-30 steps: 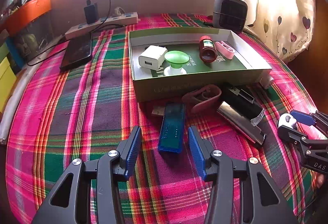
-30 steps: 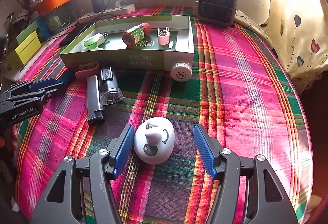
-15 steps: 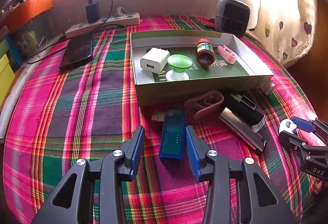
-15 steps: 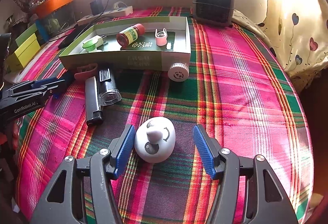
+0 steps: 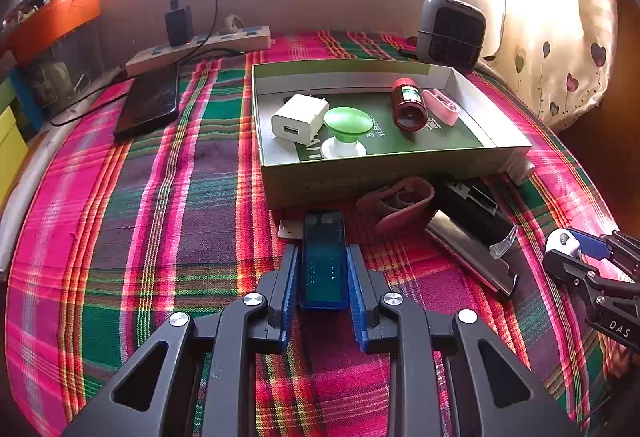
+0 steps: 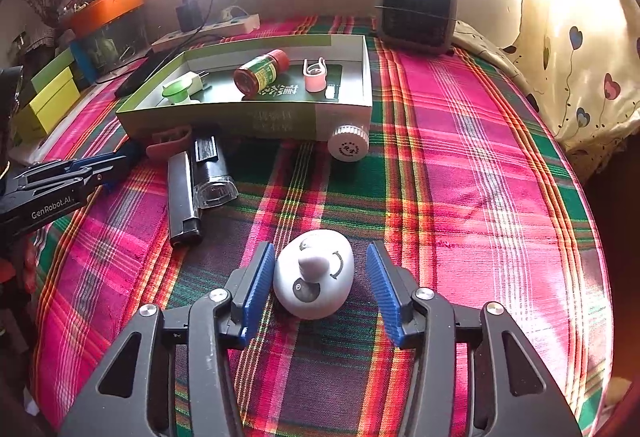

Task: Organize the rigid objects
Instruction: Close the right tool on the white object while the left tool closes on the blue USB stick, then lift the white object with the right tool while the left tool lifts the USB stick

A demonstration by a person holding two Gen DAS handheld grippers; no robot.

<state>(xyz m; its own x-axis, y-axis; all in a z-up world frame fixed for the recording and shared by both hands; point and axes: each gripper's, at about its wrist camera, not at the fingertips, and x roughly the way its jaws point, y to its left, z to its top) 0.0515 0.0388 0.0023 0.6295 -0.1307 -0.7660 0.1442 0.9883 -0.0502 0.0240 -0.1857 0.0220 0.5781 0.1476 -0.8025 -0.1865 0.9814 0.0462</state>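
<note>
My left gripper (image 5: 321, 251) is shut on a translucent blue USB stick (image 5: 323, 265), which lies on the plaid cloth just in front of the green box (image 5: 392, 177). A white egg-shaped gadget (image 6: 314, 273) sits between the fingers of my right gripper (image 6: 320, 249), whose jaws are closing. The left pad is at the egg's side and a gap remains at the right pad. The box (image 6: 224, 117) holds a white charger (image 5: 298, 119), a green knob (image 5: 346, 123), a red bottle (image 5: 408, 103) and a pink clip (image 5: 440, 105).
A dusty-pink clip (image 5: 400, 201), a black tool with a clear cap (image 6: 210, 173) and a dark lighter (image 6: 180, 197) lie in front of the box. A white cap (image 6: 348, 143) leans at its corner. A phone (image 5: 148, 105), power strip (image 5: 200, 45) and small heater (image 5: 450, 31) stand behind.
The left jaws have closed from wide apart onto the blue USB stick. The right jaws have narrowed around the white egg. Neither hand has shifted.
</note>
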